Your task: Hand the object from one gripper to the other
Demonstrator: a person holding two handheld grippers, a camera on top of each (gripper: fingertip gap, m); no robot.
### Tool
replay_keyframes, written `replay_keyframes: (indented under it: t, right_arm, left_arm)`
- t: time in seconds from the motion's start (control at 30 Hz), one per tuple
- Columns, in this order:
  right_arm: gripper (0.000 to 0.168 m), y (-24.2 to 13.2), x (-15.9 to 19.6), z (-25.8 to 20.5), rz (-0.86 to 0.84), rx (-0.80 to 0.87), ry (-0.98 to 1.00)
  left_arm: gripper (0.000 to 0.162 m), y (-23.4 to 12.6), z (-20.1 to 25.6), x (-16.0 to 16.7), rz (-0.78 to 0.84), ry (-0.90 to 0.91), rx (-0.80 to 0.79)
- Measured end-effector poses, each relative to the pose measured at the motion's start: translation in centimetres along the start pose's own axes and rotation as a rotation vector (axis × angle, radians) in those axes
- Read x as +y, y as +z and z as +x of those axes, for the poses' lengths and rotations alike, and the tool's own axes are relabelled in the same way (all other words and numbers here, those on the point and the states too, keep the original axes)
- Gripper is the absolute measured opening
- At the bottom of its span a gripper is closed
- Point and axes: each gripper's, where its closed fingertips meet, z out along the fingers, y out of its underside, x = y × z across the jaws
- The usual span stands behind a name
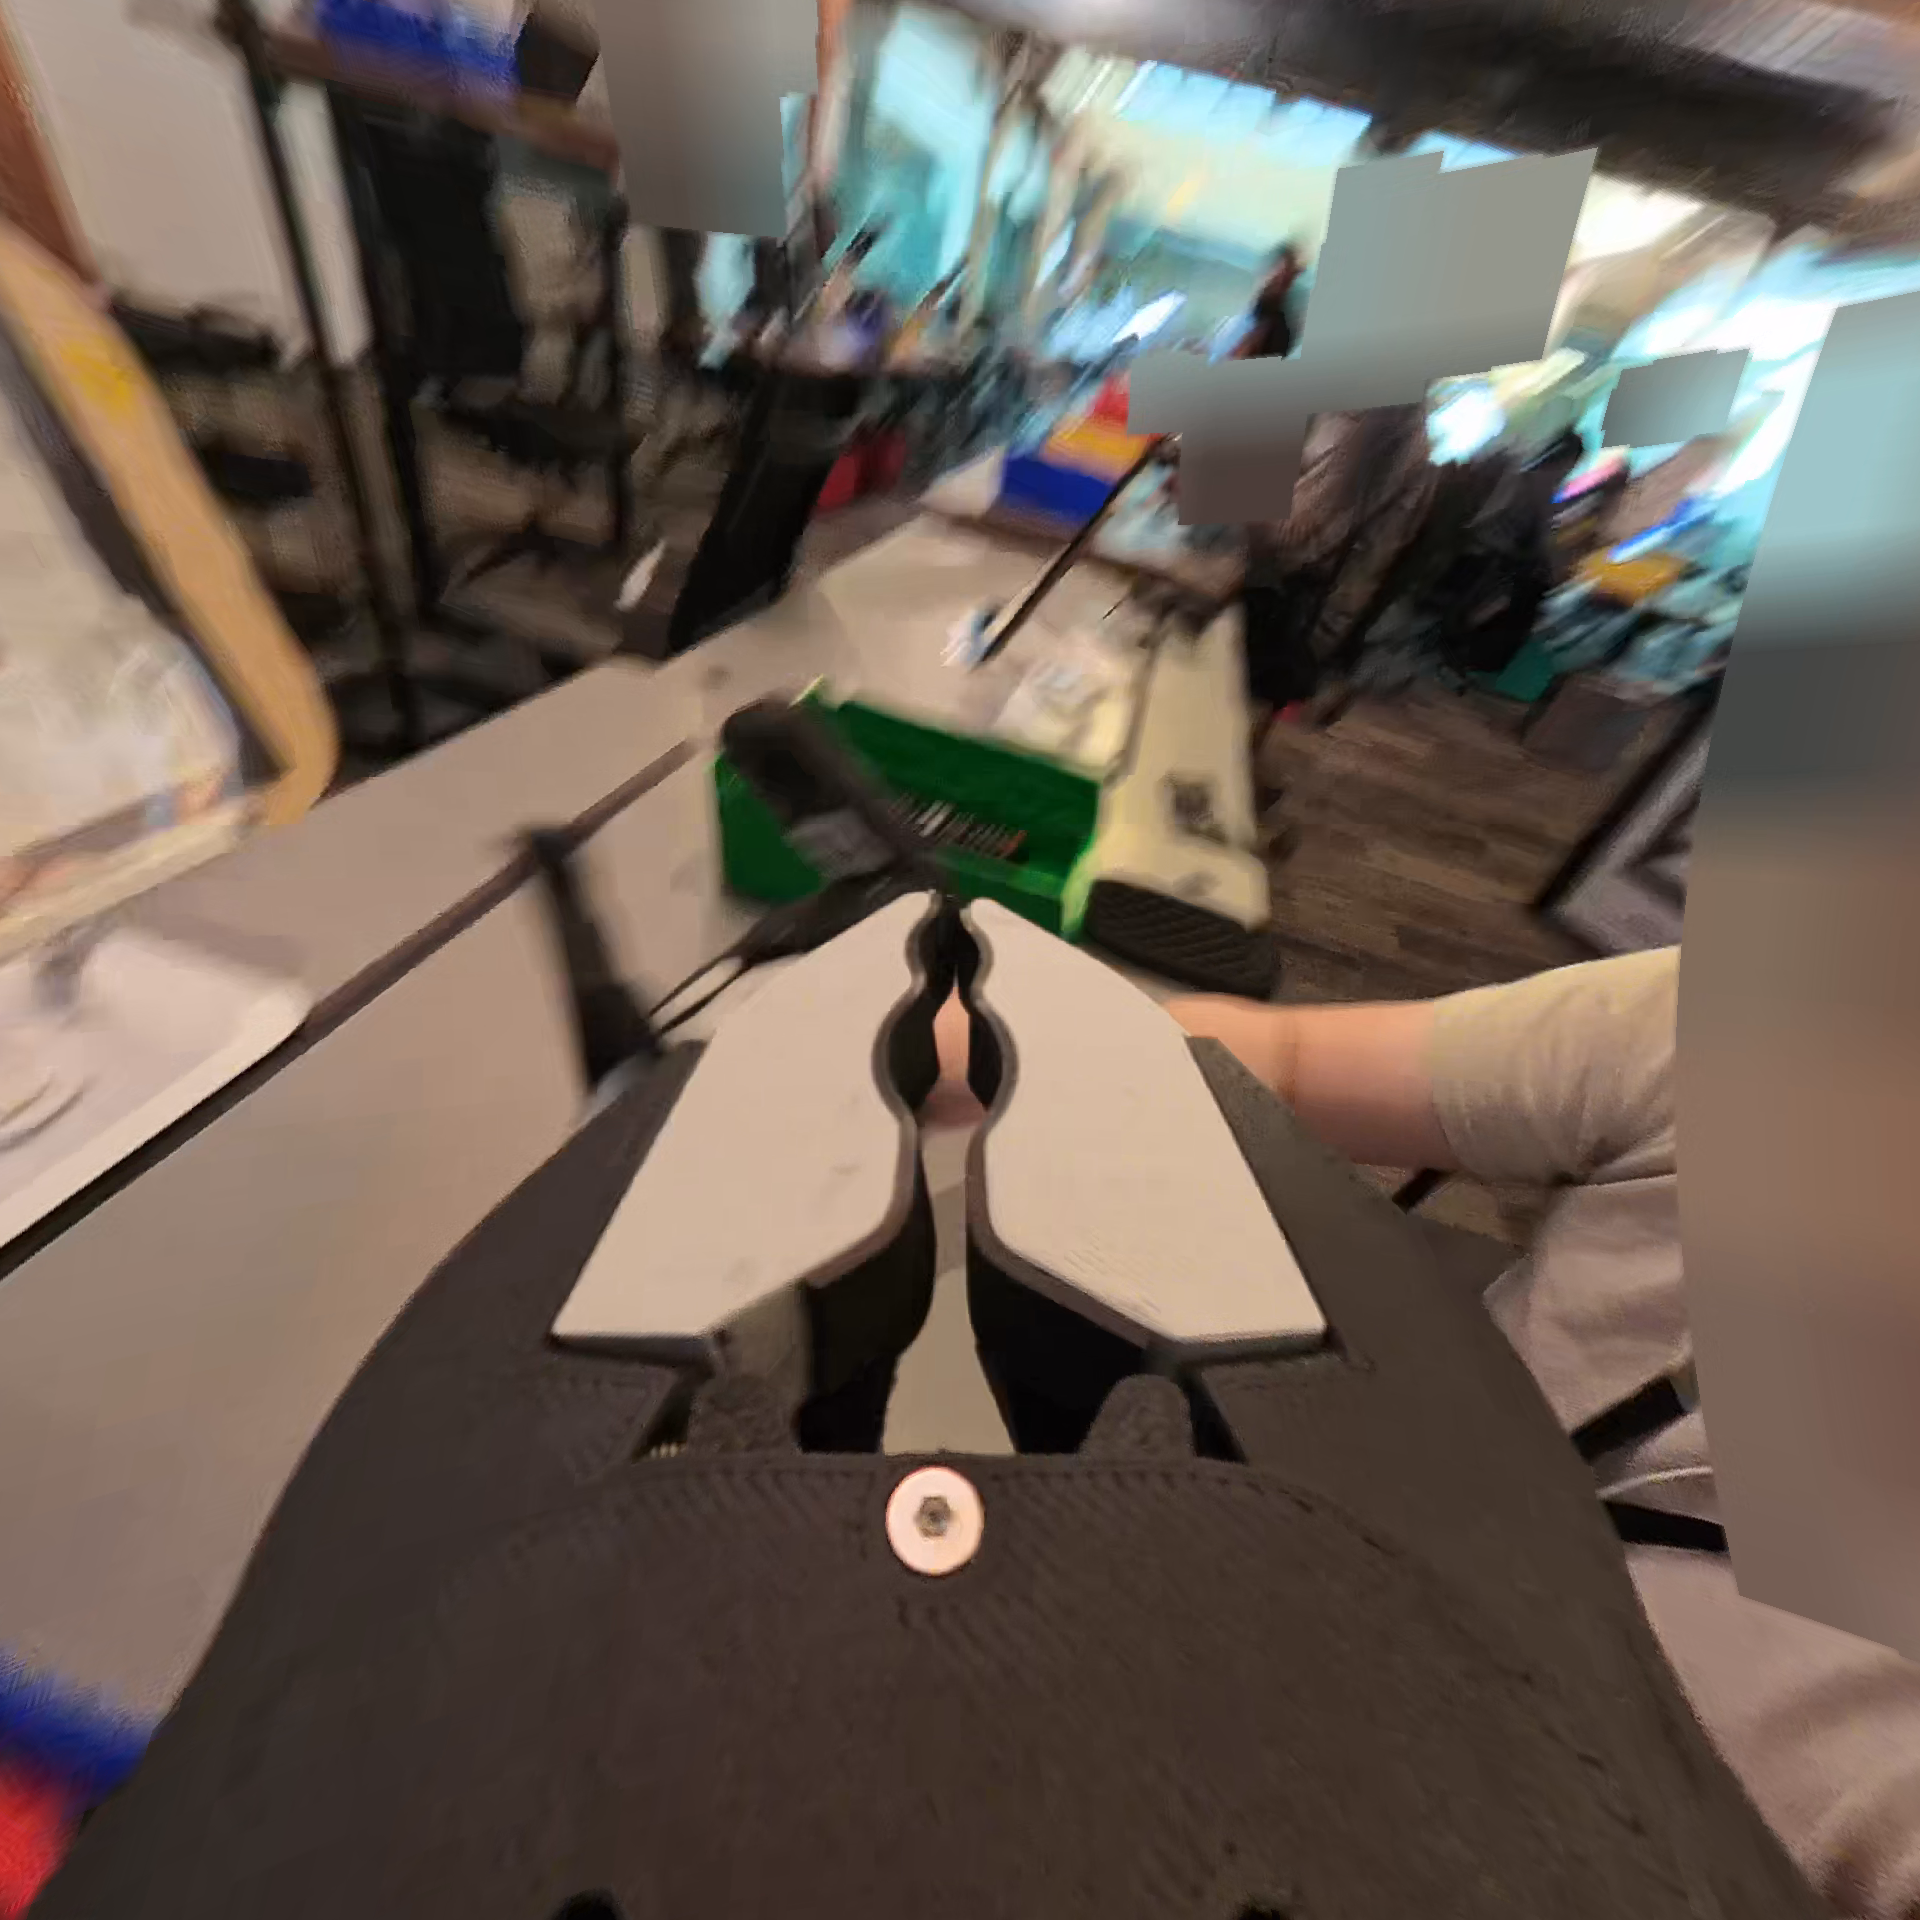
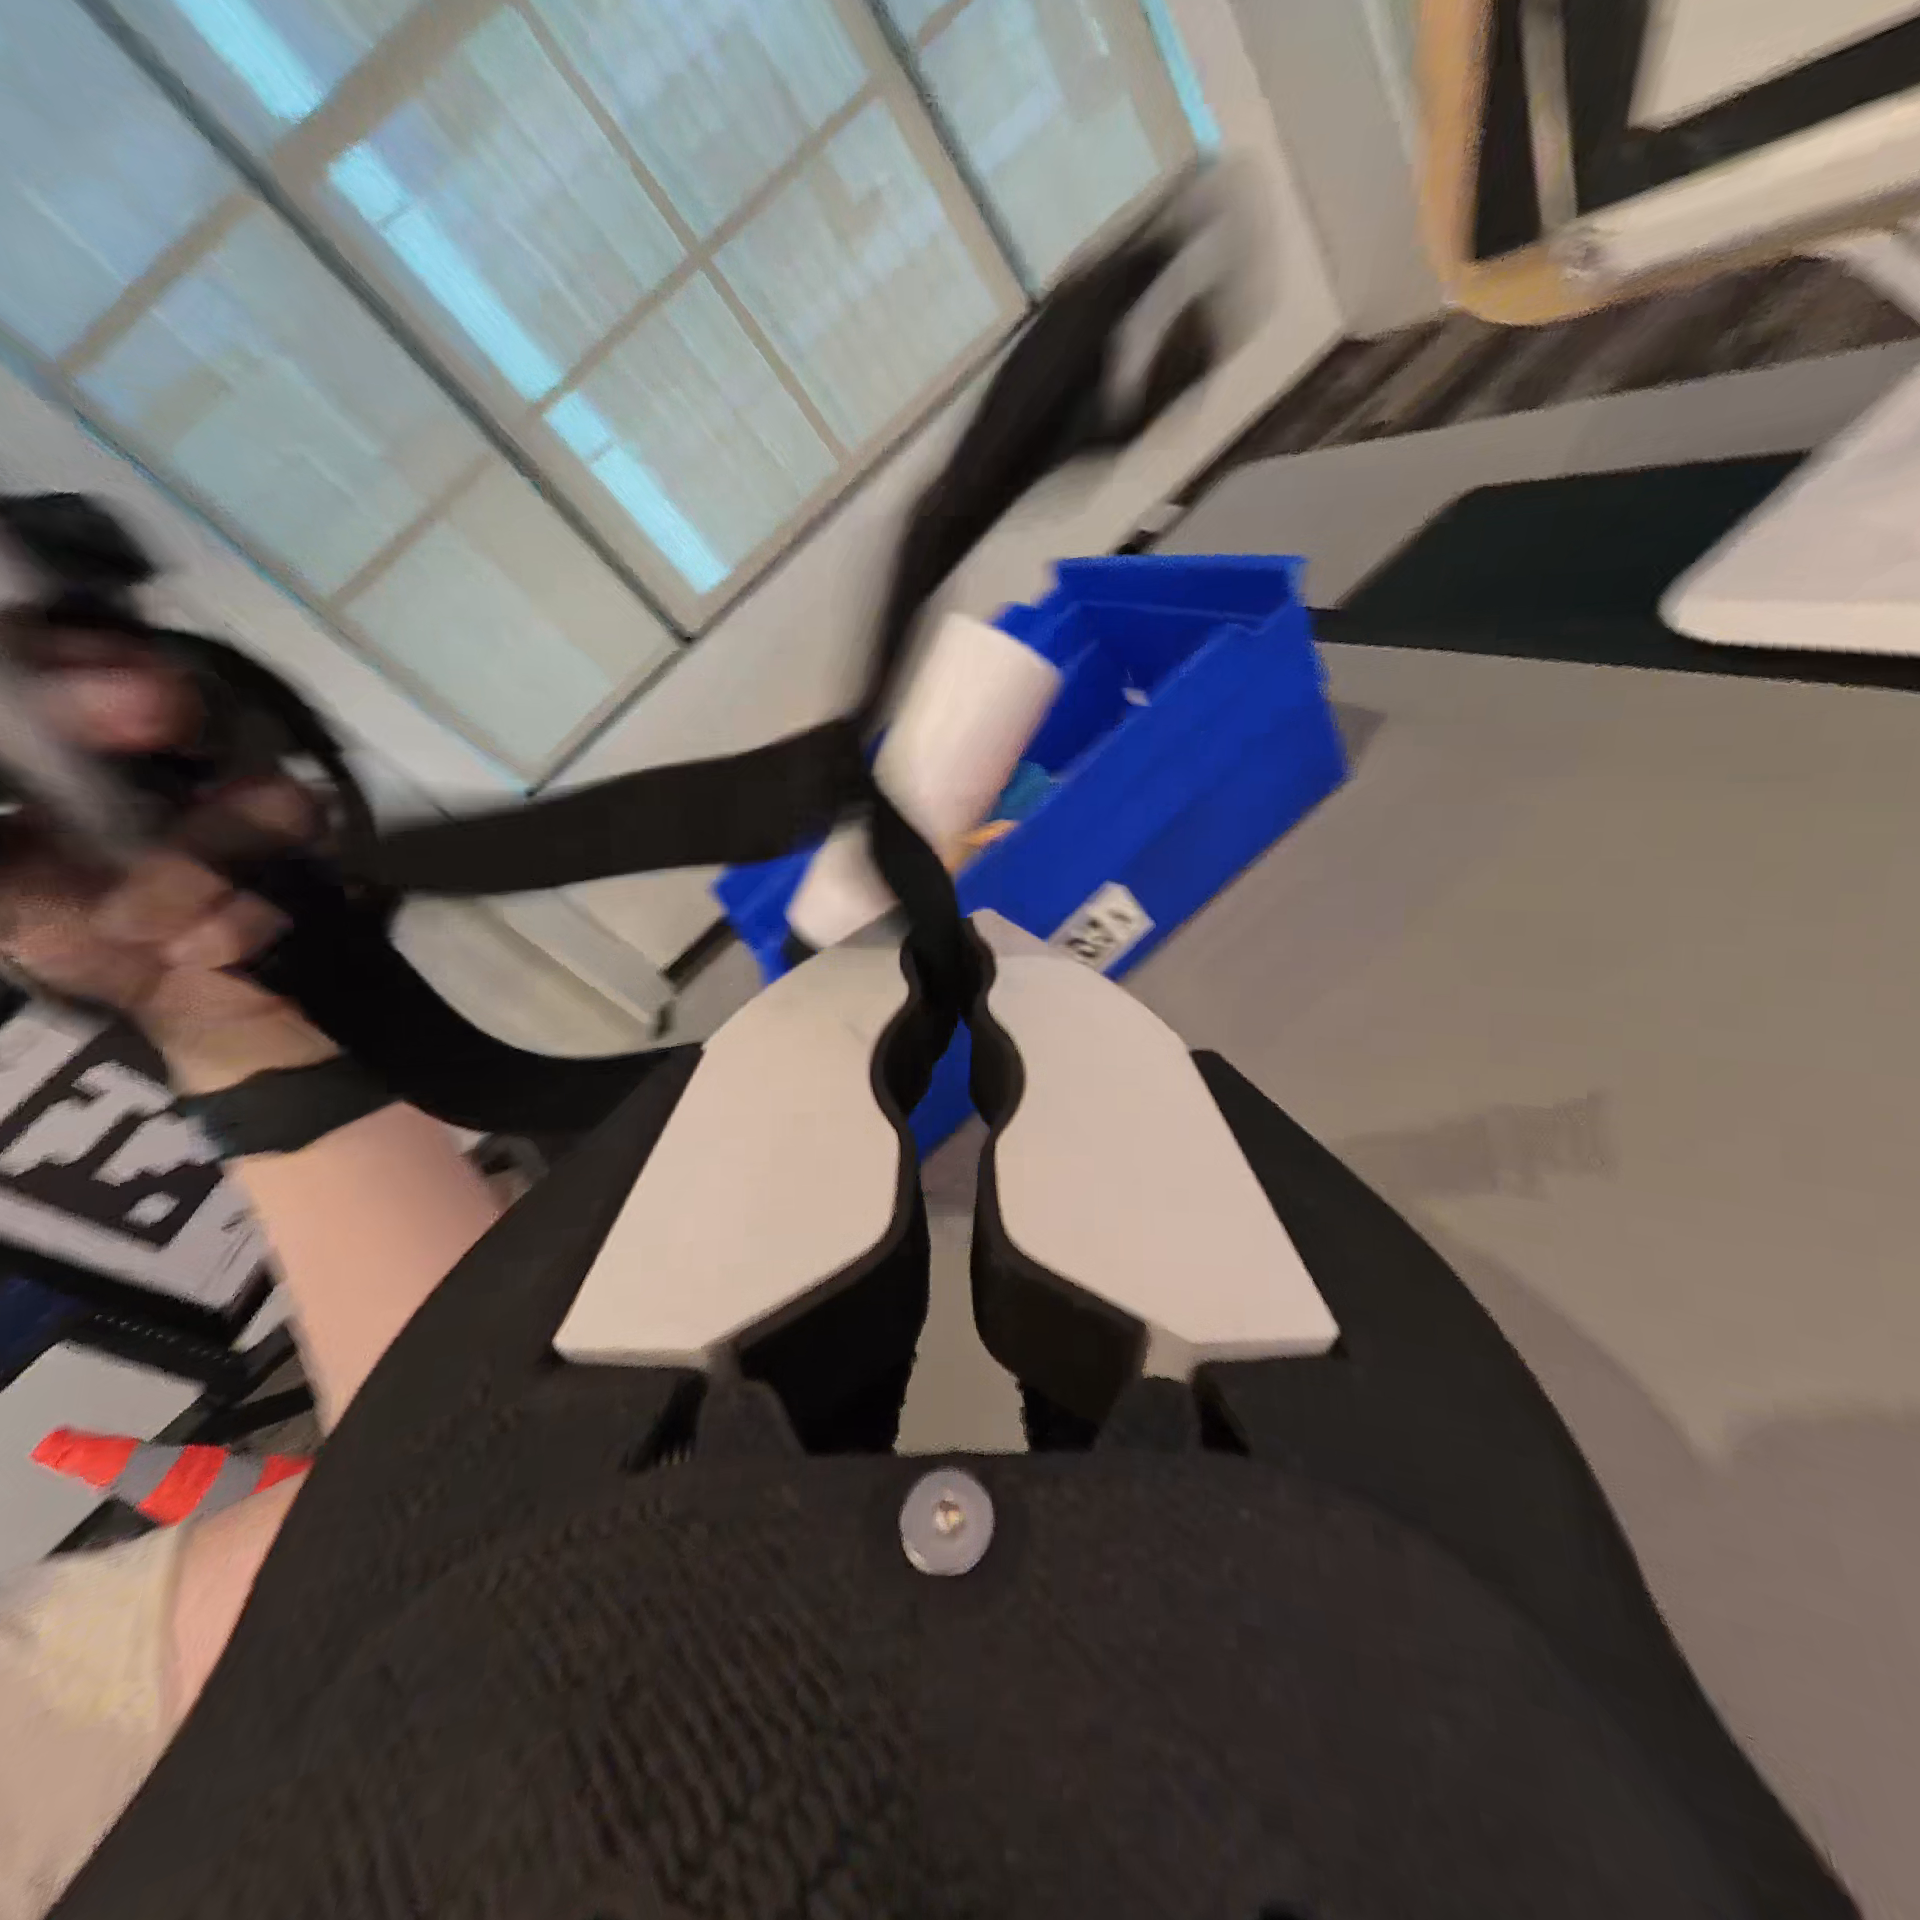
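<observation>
The object is a black strap [image 2: 623, 821]. My right gripper [image 2: 940, 935] is shut on it. The strap runs out between the right fingers, twists, and stretches straight to the left towards the blurred left gripper [image 2: 62, 707] and the hand that holds it. Another length runs up and back. In the left wrist view my left gripper [image 1: 948, 914] is shut, and a blurred black piece of the strap [image 1: 821, 790] rises right from its tips. Thin black strands trail off to the lower left. The right forearm [image 1: 1351, 1070] lies just behind the left fingers.
A blue bin [image 2: 1195, 748] with a white roll [image 2: 966, 707] stands on the grey table [image 2: 1558, 935] past the right gripper. A green bin [image 1: 966, 790] stands on the table [image 1: 312, 1143] past the left gripper. A white wheeled thing [image 1: 1195, 831] is beside it.
</observation>
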Motion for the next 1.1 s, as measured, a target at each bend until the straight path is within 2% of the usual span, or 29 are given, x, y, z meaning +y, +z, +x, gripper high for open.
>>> replay_keyframes:
  t: [0.03,0.07,0.17,0.27,0.33,0.47,0.63,0.8,0.9,1.03,1.1]
  right_arm:
    - [0.002,-0.1,0.1,1.5,0.006,0.045,0.016]
    - [0.002,-0.3,0.2,2.6,0.016,0.054,0.054]
    - [0.001,-0.3,0.5,3.0,0.005,-0.009,0.151]
    - [0.003,-0.1,-0.5,1.3,-0.001,-0.028,0.069]
    - [0.002,-0.4,-2.2,-0.2,0.029,0.001,-0.046]
    - [0.003,-1.7,-6.8,-3.1,0.136,0.159,-0.389]
    - [0.004,-4.8,-12.6,-5.5,0.331,0.463,-0.785]
    - [0.003,-8.6,-14.8,-8.1,0.487,0.594,-0.889]
    - [0.003,-11.3,-15.6,-10.0,0.577,0.675,-0.999]
    - [0.003,-13.4,-15.7,-12.3,0.646,0.713,-1.1]
    - [0.002,-14.1,-15.8,-13.1,0.683,0.723,-1.144]
  left_arm:
    - [0.0,-0.9,1.4,-1.2,0.08,-0.01,0.083]
    - [0.0,-2.0,1.8,-1.9,0.128,-0.029,0.103]
    - [0.0,-5.1,-0.9,-1.7,0.167,0.005,-0.142]
    - [0.0,-8.0,-4.1,-0.7,0.209,0.018,-0.378]
    - [0.017,-8.5,-5.8,0.7,0.151,-0.036,-0.434]
    - [0.044,-5.9,-5.4,1.3,0.112,-0.173,-0.256]
    - [0.042,-2.1,-4.0,1.1,0.065,-0.168,-0.151]
    - [0.046,2.0,-2.3,1.8,-0.03,-0.098,-0.121]
    - [0.053,5.1,-1.2,1.3,-0.012,-0.06,-0.08]
    - [0.074,9.3,0.3,-0.5,0.123,-0.02,-0.038]
    - [0.07,10.5,1.5,-1.5,0.219,-0.02,0.014]
